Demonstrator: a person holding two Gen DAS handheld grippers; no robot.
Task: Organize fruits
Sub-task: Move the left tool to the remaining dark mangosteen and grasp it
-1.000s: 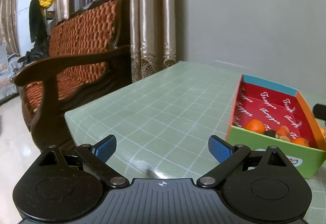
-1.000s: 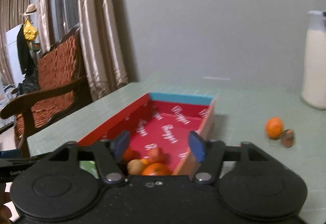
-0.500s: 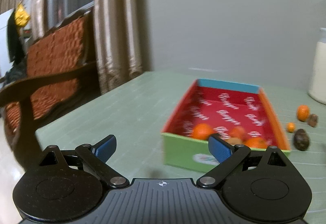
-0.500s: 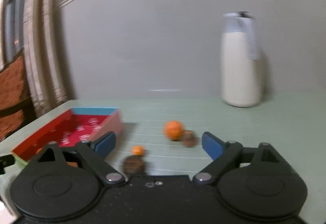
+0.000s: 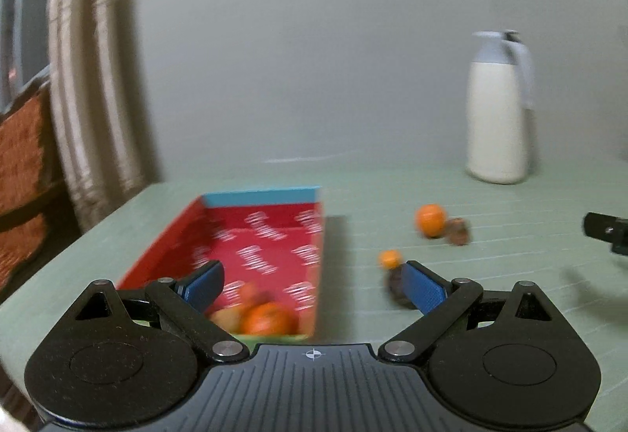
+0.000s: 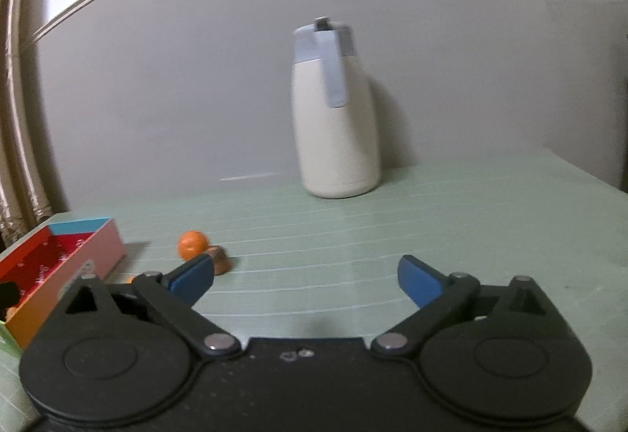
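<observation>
Both the left hand-held gripper (image 5: pixel 312 285) and the right hand-held gripper (image 6: pixel 306 281), its jaws just opened wide, are spread and empty, likely readied for the loose fruits (image 5: pixel 430 220) on the counter (image 6: pixel 392 236) beside the box (image 5: pixel 259 232) already holding several.

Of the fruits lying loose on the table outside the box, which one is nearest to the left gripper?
The dark brown fruit, partly hidden behind the left gripper's right finger. The small orange lies just beyond it; the larger orange is farther back.
</observation>
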